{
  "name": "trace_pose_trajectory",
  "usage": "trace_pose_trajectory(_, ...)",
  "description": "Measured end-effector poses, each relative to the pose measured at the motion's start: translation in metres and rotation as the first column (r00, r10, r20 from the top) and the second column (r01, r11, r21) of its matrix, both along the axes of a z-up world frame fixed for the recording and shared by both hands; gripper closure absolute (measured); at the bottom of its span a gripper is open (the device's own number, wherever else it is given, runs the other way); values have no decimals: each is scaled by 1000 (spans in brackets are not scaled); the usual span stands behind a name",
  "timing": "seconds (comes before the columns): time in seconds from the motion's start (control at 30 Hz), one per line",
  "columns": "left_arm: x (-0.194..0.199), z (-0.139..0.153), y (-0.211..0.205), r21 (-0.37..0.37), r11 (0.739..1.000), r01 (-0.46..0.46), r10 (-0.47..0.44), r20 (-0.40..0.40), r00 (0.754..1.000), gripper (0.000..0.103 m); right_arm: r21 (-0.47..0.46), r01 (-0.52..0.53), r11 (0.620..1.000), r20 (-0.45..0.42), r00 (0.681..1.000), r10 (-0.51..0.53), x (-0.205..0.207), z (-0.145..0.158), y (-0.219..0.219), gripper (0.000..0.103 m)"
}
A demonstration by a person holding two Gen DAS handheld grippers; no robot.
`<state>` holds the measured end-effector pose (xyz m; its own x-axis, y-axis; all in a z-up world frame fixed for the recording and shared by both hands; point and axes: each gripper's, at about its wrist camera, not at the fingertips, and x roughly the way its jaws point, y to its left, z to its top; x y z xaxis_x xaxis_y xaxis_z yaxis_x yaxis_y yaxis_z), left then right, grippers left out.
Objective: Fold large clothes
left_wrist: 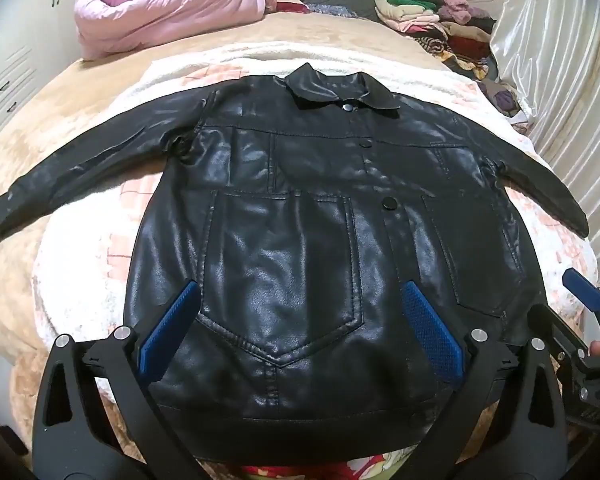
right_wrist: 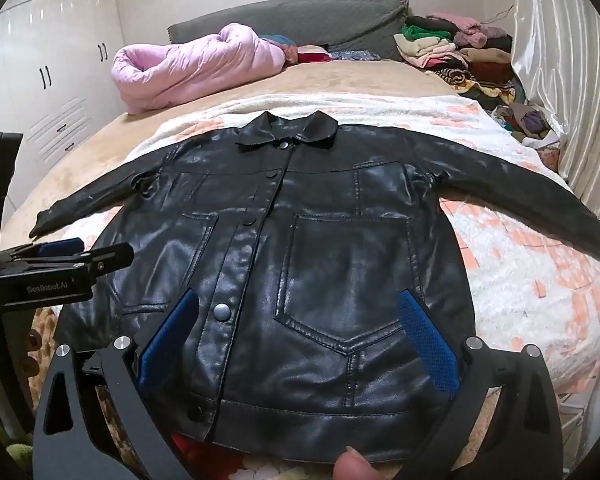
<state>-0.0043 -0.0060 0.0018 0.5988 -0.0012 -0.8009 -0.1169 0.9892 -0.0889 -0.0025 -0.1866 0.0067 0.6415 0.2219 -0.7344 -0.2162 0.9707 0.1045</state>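
A black leather jacket (left_wrist: 308, 208) lies flat and face up on a white and pink blanket (left_wrist: 80, 248), buttoned, collar at the far end, both sleeves spread out to the sides. It also shows in the right wrist view (right_wrist: 300, 240). My left gripper (left_wrist: 300, 320) is open and empty, hovering above the jacket's lower left pocket. My right gripper (right_wrist: 296, 332) is open and empty, hovering above the lower right pocket near the hem. Each gripper shows at the edge of the other's view: the right gripper (left_wrist: 580, 296) and the left gripper (right_wrist: 60, 252).
The bed (left_wrist: 340, 36) carries a rolled pink quilt (left_wrist: 160, 4) at the far left and a heap of mixed clothes (left_wrist: 440, 20) at the far right. A shiny curtain (left_wrist: 560, 60) hangs on the right, white wardrobes (right_wrist: 52, 60) on the left. A fingertip (right_wrist: 352, 466) shows at the bottom.
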Motion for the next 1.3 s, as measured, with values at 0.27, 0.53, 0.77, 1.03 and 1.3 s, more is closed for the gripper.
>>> trace_pose_trajectory(0.27,4,5,8,-11,1000,7,-7,6,1000,9,0,-2,1000,2,1000,2,0,0,0,4)
trace_pose_trajectory(0.53,4,7,10,-12,1000,9,-8,10,1000,9,-8,-4,1000,3,1000,4,0,1,1,4)
trace_pose_trajectory(0.77,2,9,9,-12,1000,9,-9,21,1000,9,-5,-7,1000,6,1000,7,-1,2,2,4)
trace_pose_trajectory(1.03,1,10,7,-10,1000,11,-10,23,1000,9,-2,-5,1000,4,1000,5,-1,3,3,4)
trace_pose_trajectory(1.3,1,11,7,-8,1000,12,-12,22,1000,9,-2,-6,1000,5,1000,6,-1,3,3,4)
